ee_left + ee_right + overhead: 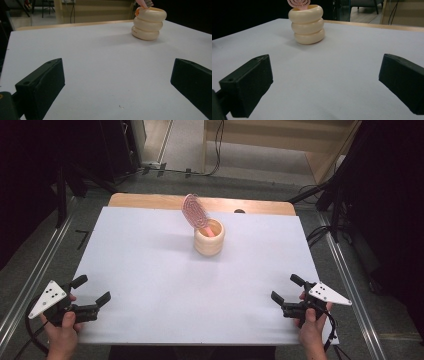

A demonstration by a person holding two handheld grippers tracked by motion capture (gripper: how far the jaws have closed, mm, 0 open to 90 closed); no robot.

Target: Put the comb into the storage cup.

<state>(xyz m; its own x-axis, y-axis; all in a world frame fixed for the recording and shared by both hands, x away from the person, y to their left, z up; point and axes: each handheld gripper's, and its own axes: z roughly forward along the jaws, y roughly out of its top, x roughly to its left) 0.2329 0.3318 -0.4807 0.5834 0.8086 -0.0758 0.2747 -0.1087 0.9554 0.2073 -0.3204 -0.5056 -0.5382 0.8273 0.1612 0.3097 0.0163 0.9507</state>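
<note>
Centrally, pink brush (194,212) leans in cream cup (209,239), well apart from left tongs (93,292), right tongs (286,289); both agape, empty.

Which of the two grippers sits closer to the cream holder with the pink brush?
By the high view, the right gripper looks slightly nearer the holder with the pink brush; the left gripper is farther across. Both are open.

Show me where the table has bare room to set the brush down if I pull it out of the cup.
Nearly all the white table is bare: the wide stretch between the cup and both open grippers, left gripper and right gripper, plus both sides of the cup. The one occupied spot is the cup, holding the pink brush, near the far edge.
</note>
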